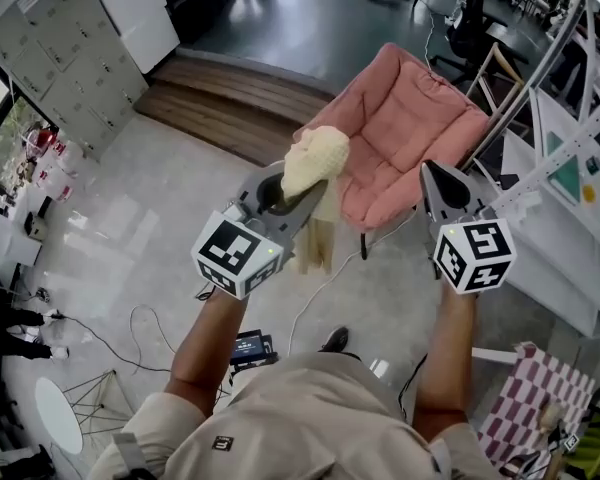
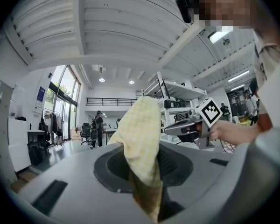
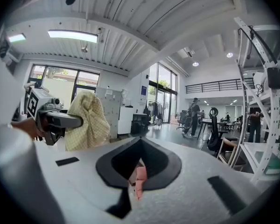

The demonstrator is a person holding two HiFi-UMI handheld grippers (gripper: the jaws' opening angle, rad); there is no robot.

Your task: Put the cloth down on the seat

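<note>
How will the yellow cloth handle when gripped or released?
Likely floppy: the cloth bunches above the left hand-held gripper and droops below. Probably light: one pinch holds it. Should slump, not roll, on the pink seat.

The cloth [image 1: 315, 158] flopped right over the left gripper [image 1: 285, 200], burying its tips in the head view! The pink chair [image 1: 400, 118] lost its front edge behind cloth and right gripper [image 1: 435, 183]. A pink sliver [image 3: 140, 181] in the right gripper's slit was too small to name.
</note>
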